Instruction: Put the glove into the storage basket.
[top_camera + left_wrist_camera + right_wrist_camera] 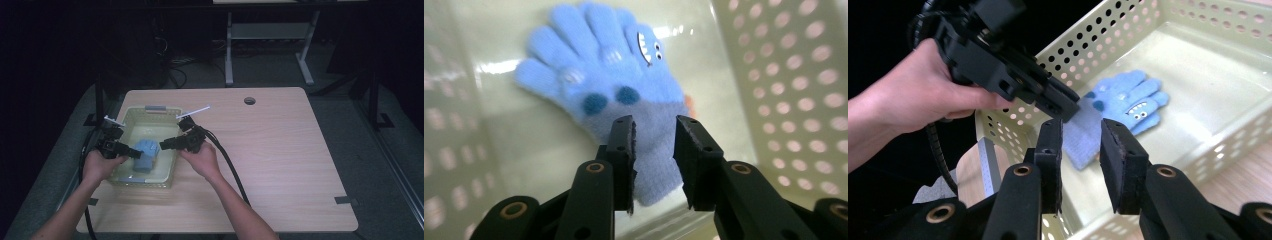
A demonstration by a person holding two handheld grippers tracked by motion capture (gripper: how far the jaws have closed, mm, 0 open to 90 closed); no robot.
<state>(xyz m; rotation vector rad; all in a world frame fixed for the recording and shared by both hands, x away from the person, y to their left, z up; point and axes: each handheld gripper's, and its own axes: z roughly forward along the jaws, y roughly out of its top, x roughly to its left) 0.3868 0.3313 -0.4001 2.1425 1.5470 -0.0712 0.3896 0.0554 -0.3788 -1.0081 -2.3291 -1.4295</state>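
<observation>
Forearms and hands nearest camera, entering at tabletop's near edge. Tabletop (280, 150) wood, bare toward right edge. Perforated basket (131, 117) at near-left corner. Blue glove (624, 85) flat on basket floor. Left gripper (654, 160) low over cuff, jaws apart, clamped on nothing. Right gripper (1080, 165) above basket's right rim, jaws apart, empty. Risk: jaws pinching only knit fuzz, glove slipping; snagging perforations.

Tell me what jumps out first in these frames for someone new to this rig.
The light blue glove with a toothy monster face, lying flat on the floor of the pale perforated basket at the table's left. Next, the left gripper reaching in over the basket's left wall to the glove's grey cuff, and the right gripper at the basket's right rim, nothing between its jaws.
</observation>
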